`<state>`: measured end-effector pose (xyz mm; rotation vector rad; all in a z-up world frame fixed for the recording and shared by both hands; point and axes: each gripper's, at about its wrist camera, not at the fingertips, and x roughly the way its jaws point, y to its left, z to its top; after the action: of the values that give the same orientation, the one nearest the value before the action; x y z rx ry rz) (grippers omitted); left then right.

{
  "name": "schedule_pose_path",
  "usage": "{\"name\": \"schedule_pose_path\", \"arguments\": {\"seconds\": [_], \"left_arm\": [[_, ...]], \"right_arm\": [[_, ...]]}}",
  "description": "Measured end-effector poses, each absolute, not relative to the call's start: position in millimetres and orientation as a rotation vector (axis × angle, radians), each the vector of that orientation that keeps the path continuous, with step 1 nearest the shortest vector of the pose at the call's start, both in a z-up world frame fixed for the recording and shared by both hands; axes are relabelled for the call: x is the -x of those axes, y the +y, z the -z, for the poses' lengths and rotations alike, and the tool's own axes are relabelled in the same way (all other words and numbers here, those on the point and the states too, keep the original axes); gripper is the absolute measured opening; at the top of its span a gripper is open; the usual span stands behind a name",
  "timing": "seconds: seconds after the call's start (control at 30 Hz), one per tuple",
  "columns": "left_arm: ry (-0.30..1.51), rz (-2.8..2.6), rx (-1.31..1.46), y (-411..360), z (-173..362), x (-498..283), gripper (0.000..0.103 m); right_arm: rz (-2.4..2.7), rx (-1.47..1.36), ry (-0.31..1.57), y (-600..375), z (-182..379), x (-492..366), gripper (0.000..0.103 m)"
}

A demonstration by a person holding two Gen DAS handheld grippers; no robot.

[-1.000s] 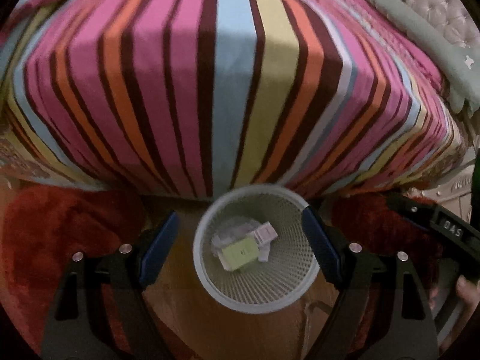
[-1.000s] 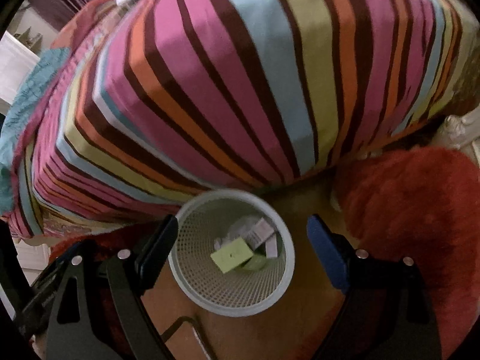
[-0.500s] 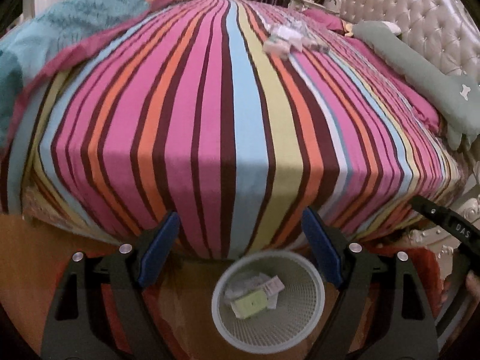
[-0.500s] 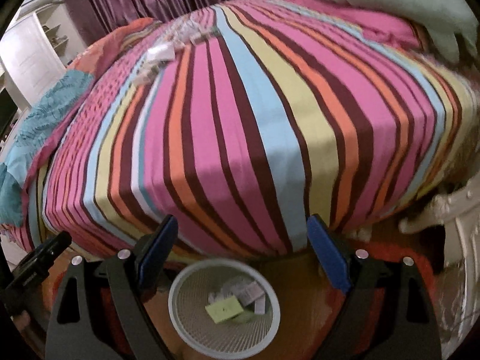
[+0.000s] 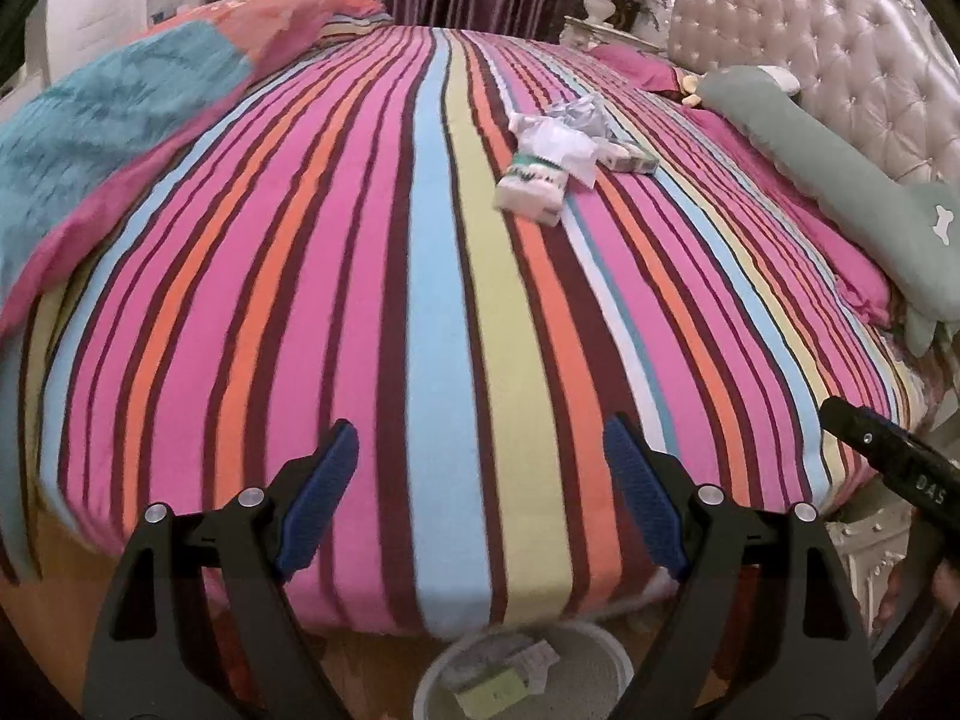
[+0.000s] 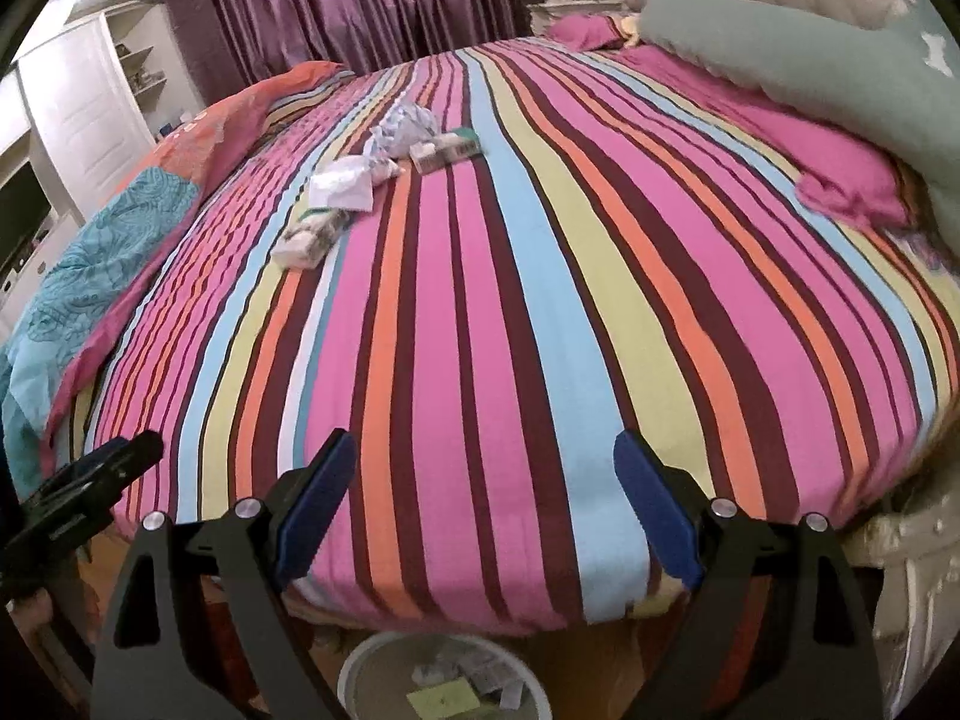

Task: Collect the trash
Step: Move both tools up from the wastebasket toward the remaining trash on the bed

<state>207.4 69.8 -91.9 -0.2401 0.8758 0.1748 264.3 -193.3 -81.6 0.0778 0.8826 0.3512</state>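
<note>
We hold both the left gripper (image 5: 480,468) and the right gripper (image 6: 483,480) wide open and empty over the bed's (image 5: 444,312) near edge. The trash pile (image 5: 558,144) lies mid-bed, well apart; next we reach there, then drop into the wastebasket (image 6: 360,669) below.

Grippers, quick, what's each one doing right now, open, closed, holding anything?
Left gripper: open, holding nothing, above the striped bedspread.
Right gripper: open, holding nothing, above the same bedspread.
</note>
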Motion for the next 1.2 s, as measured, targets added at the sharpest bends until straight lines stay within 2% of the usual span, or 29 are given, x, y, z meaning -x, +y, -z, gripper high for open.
{"name": "schedule_pose_path", "arguments": {"seconds": [0.73,1.2], "left_arm": [[0.907,-0.098,0.190,78,106,-372,0.082],[0.927,-0.072,0.161,81,123,-427,0.082]], "right_arm": [[-0.411,0.020,0.839,-136,71,-422,0.084],[-0.497,0.075,0.868,-93,85,-501,0.084]]}}
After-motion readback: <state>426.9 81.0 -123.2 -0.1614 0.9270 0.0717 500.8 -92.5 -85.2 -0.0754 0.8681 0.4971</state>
